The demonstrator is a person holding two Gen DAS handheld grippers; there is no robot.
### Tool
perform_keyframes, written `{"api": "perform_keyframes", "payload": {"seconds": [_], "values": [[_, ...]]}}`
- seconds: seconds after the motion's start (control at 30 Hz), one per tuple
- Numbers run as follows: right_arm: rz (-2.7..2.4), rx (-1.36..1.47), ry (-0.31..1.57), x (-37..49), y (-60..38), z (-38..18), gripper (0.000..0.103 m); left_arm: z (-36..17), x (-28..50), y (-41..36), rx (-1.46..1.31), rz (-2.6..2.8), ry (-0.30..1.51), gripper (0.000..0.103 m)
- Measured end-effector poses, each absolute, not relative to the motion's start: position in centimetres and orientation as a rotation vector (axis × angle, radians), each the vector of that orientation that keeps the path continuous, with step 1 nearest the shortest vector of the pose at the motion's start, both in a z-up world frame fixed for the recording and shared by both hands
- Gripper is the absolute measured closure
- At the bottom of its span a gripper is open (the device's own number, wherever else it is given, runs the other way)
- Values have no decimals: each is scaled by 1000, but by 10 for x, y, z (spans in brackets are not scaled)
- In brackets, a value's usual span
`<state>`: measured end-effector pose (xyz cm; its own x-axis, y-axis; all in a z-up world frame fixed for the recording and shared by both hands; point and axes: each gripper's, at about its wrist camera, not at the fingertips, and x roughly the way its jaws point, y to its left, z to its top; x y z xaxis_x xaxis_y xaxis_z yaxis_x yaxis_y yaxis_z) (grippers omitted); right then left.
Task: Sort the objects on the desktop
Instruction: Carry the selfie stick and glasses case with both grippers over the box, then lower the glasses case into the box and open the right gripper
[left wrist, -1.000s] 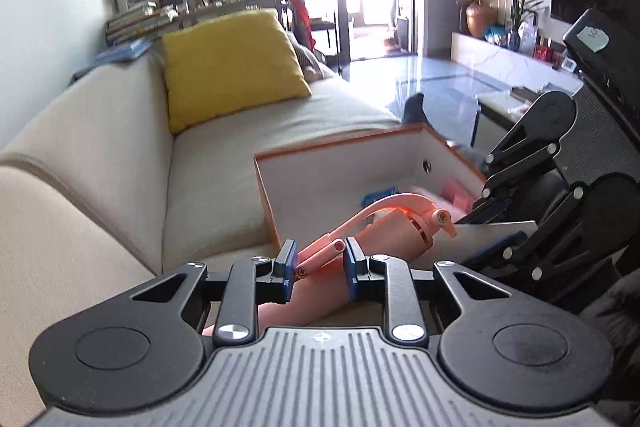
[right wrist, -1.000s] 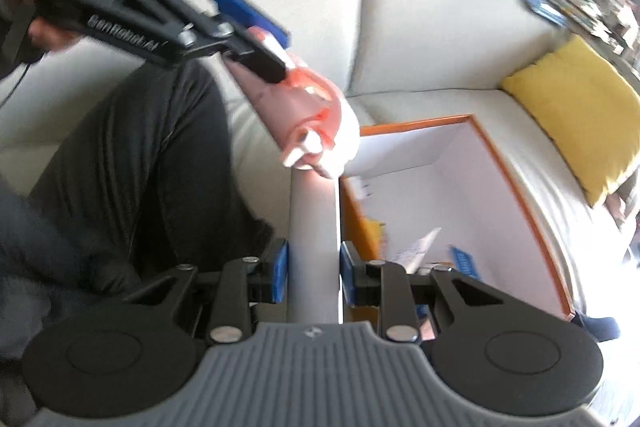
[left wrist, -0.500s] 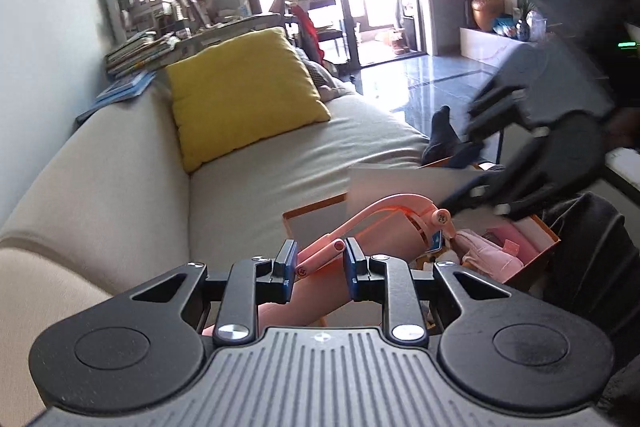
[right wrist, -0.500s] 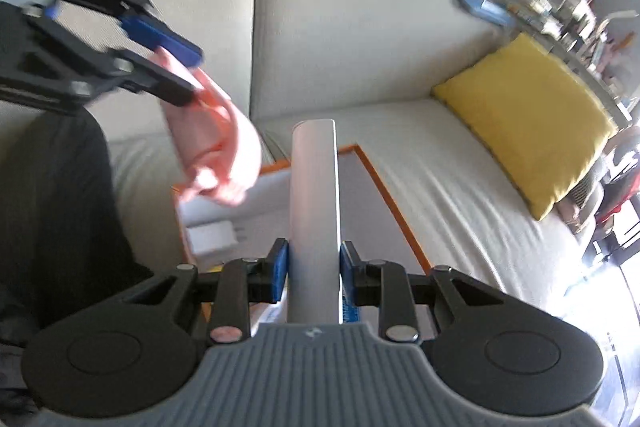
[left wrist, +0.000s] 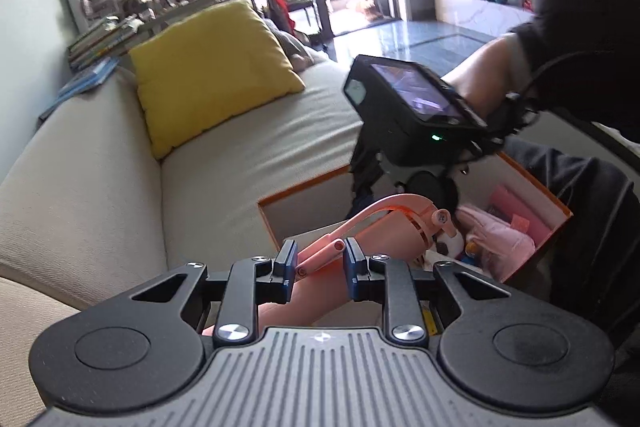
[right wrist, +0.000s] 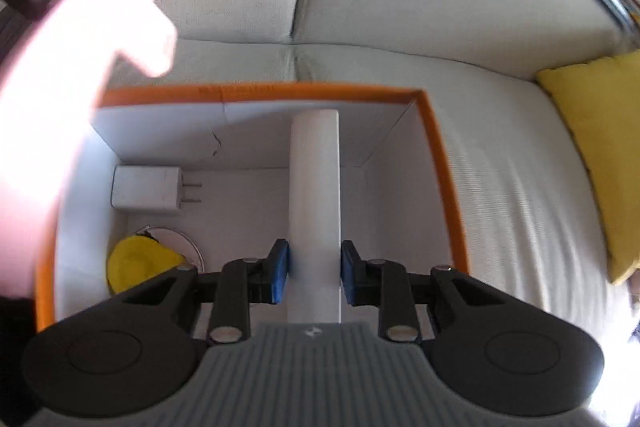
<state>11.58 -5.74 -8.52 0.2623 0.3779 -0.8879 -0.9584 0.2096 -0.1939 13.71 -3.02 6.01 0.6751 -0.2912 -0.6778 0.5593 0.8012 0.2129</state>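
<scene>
My left gripper is shut on a pink bottle with a loop handle, held near the near wall of an orange-rimmed white box on the sofa. My right gripper is shut on a white tube and points straight down into the same box. In the right wrist view the pink bottle is a blurred, overexposed shape at the left, over the box's left side. The right gripper's body hangs over the box in the left wrist view.
Inside the box lie a white charger plug, a yellow thing on a round lid and pink soft items. A yellow cushion rests on the beige sofa. The person's dark-clothed legs are at the right.
My right gripper has swung over the box and tipped down, so the white tube now points into it. My left gripper with the pink bottle has come closer to the box.
</scene>
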Motion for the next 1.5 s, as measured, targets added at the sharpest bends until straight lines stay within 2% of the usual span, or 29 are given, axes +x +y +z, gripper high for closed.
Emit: {"api": "perform_keyframes", "payload": {"seconds": [0.37,0.6,0.73,0.87,1.0,1.2,1.27,1.5], "values": [[1195,-887,864,128,-75,-100,73,45,158,-56,502,-582,683,75],[1181,-870,775,120,-96,-93,73,36,162,-66,526,-615,707,75],[1152,-871,708,113,-110,-83,81,33,162,-74,533,-627,709,75],[1088,-867,658,114,-126,-78,82,32,163,-81,539,-637,709,75],[1053,-895,610,107,-132,-83,88,29,163,-87,542,-638,710,75],[1144,-774,655,92,-148,-65,89,27,159,-90,560,-648,719,75],[1172,-767,679,94,-148,-68,95,25,159,-92,564,-650,726,75],[1149,-720,680,106,-143,-80,98,21,157,-95,570,-653,738,75]]}}
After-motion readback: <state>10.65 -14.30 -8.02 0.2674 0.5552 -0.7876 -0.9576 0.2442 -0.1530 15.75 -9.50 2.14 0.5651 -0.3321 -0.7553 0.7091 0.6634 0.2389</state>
